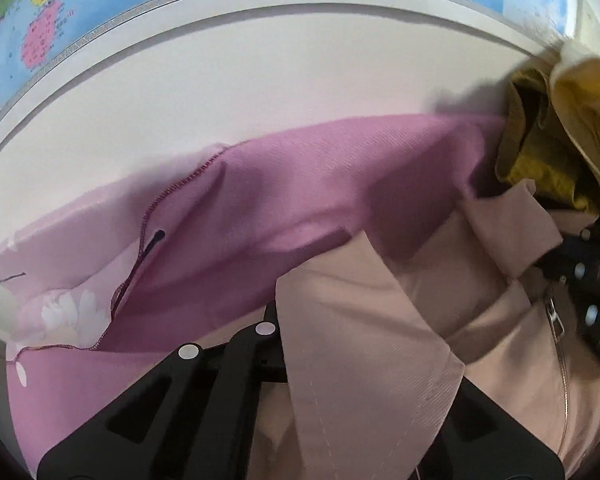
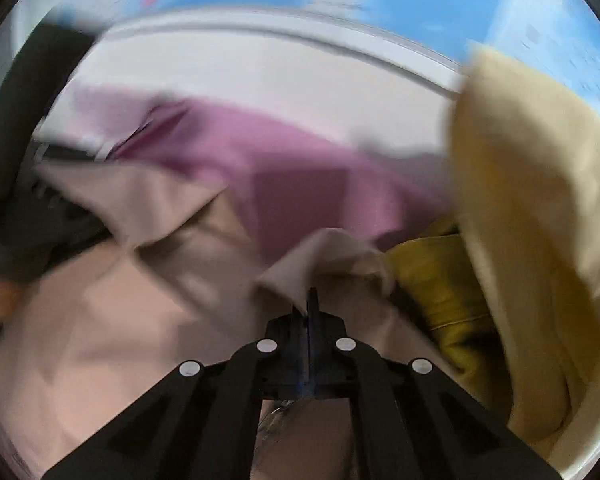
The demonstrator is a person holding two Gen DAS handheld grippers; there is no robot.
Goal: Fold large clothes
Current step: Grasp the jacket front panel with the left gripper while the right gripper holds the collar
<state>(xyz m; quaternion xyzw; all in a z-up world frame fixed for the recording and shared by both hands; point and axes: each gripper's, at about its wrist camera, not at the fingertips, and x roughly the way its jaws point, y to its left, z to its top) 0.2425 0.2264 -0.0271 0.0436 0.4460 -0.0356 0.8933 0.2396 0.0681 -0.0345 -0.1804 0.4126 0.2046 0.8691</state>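
Observation:
A dusty-pink jacket point(image 1: 360, 320) with a mauve lining point(image 1: 300, 184) lies spread on the white table point(image 1: 260, 80); its metal zipper point(image 1: 556, 328) runs down the right side. My left gripper point(image 1: 274, 312) is low in the left wrist view. Its tips are hidden under a raised pink flap that stands up from between them, and it is shut on that flap. In the blurred right wrist view my right gripper point(image 2: 310, 300) is shut on a pinched fold of the jacket point(image 2: 324, 256). The right gripper point(image 1: 580, 264) also shows at the far right edge.
A mustard garment point(image 2: 440, 280) and a cream one point(image 2: 532, 200) are heaped at the jacket's right, the mustard garment point(image 1: 540, 168) close to the right gripper. A blue wall map point(image 1: 44, 32) rises behind the table's far edge. A floral pale-pink lining patch point(image 1: 60, 308) lies at left.

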